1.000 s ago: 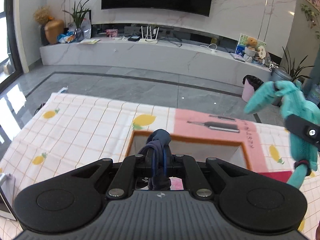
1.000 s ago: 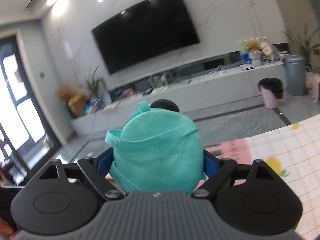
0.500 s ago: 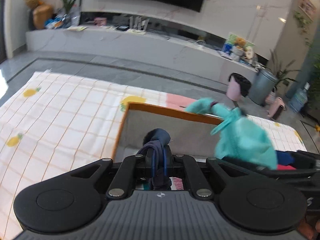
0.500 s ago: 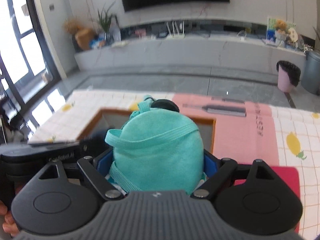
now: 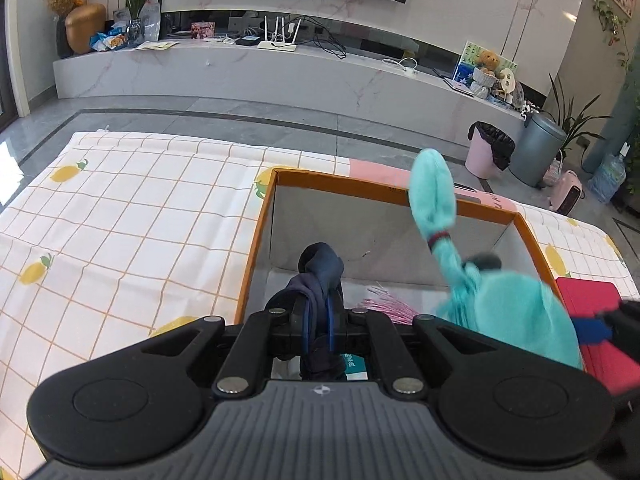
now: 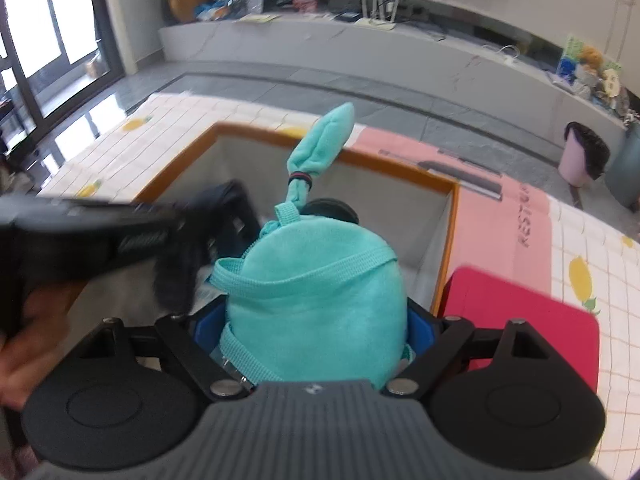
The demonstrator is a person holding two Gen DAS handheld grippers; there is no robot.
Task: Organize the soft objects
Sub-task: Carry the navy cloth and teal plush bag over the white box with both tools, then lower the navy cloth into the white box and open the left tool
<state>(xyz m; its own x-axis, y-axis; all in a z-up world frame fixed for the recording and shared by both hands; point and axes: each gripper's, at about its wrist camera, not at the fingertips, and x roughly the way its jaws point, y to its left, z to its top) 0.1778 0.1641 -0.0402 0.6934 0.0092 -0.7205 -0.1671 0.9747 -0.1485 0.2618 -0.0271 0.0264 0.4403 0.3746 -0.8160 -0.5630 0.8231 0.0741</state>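
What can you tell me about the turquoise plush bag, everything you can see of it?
The turquoise plush bag is a small, rounded pouch of soft, fleecy fabric with a woven strap across its front and a loop on top. A floppy plush ear, tied with a dark band, sticks up from that loop. The right gripper clamps it between blue pads, jaws wide around its body. It hangs over the orange-rimmed box, beside the left gripper, which pinches a navy cloth.
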